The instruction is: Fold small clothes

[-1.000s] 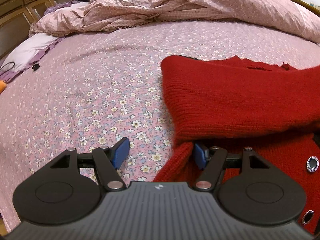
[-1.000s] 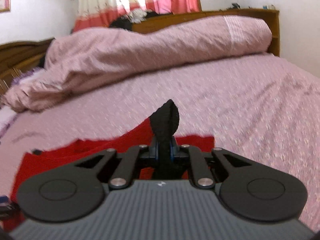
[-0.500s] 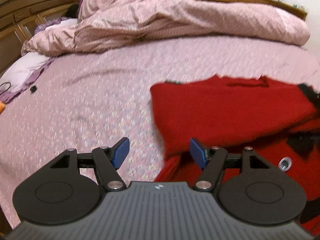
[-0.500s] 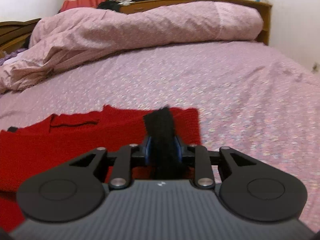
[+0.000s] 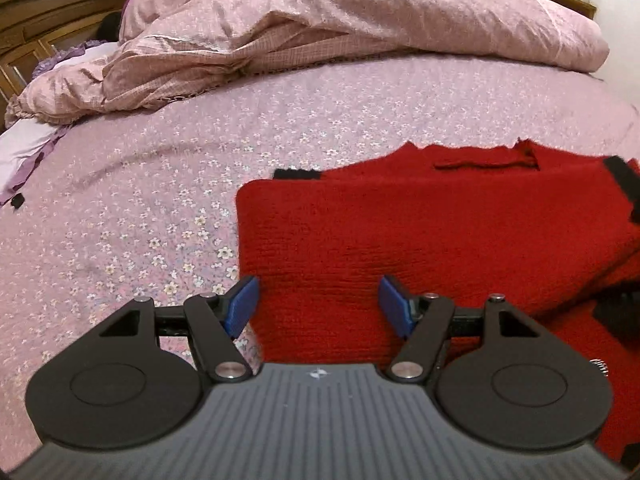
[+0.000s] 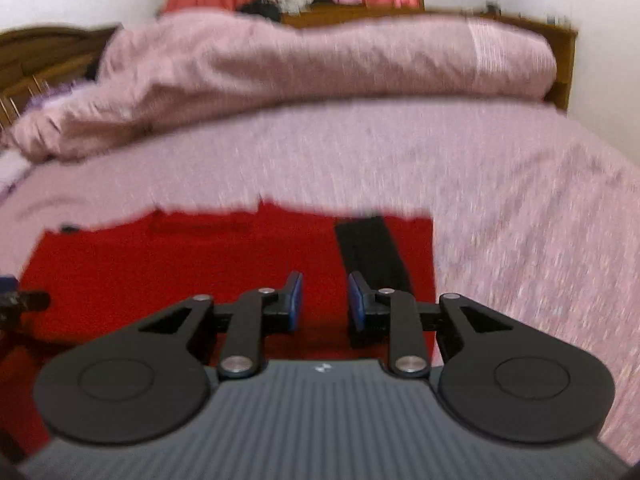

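A red knit sweater (image 5: 420,232) with black trim lies folded on the floral pink bedsheet (image 5: 160,200). My left gripper (image 5: 318,306) is open and empty, hovering over the sweater's near left edge. In the right wrist view the sweater (image 6: 200,264) lies flat with its black cuff (image 6: 370,250) resting on top near its right edge. My right gripper (image 6: 324,300) is open and empty just in front of that cuff. The right view is blurred.
A rumpled pink duvet (image 5: 340,28) is heaped along the far side of the bed, also in the right wrist view (image 6: 300,68). A wooden headboard (image 5: 40,20) stands at the left. A white and purple pillow (image 5: 24,148) lies at the left edge.
My right gripper has opened and let go of the black cuff, which now lies on the sweater. My left gripper has shifted right, over the sweater's edge.
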Available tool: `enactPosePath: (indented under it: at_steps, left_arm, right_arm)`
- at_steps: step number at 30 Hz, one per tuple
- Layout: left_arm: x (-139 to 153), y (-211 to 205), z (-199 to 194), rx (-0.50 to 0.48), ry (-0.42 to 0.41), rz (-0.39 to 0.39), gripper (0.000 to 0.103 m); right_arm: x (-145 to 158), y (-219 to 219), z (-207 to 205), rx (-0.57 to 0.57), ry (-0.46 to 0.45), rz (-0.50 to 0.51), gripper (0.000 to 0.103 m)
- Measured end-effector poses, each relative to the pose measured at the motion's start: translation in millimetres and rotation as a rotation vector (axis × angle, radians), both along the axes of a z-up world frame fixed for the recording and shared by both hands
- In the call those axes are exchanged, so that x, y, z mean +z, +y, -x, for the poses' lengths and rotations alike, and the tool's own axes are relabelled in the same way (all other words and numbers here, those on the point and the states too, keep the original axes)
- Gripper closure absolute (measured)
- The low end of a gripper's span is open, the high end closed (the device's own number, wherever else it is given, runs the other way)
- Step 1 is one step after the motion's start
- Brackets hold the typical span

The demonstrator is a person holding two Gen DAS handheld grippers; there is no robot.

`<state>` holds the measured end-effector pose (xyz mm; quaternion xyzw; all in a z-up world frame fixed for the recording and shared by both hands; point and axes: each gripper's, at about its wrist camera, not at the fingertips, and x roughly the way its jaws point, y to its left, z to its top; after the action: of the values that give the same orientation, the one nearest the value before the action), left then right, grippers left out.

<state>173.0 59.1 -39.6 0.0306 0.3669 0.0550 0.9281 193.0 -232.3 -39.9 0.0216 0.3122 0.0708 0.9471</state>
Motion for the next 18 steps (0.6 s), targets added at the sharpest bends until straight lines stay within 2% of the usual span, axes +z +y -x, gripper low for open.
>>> enactPosePath:
  at_steps: [1, 4, 7, 11, 16, 17, 18]
  left_arm:
    - [-2, 2, -1, 0.001, -0.002, -0.002, 0.028]
    - [-6, 5, -5, 0.002, 0.0, -0.011, 0.022]
    - [-8, 13, -6, 0.013, 0.005, 0.024, 0.02]
    - [-6, 21, -6, 0.023, 0.016, 0.073, 0.019]
    - [5, 20, 7, 0.03, 0.026, 0.046, 0.02]
    - [8, 20, 12, 0.032, 0.03, 0.036, 0.02]
    - [11, 21, 17, 0.031, 0.03, 0.031, 0.02]
  right_arm:
    - [-9, -1, -4, 0.0, 0.024, -0.005, 0.076]
    - [-21, -2, -1, 0.011, -0.036, -0.002, 0.076]
    - [-19, 3, 0, -0.001, -0.037, 0.011, 0.076]
    - [-15, 0, 4, -0.021, -0.02, -0.025, 0.076]
    - [-2, -9, 21, -0.039, 0.002, -0.071, 0.075]
    - [1, -11, 26, -0.039, 0.018, -0.085, 0.073]
    - [2, -14, 30, -0.04, 0.039, -0.097, 0.062]
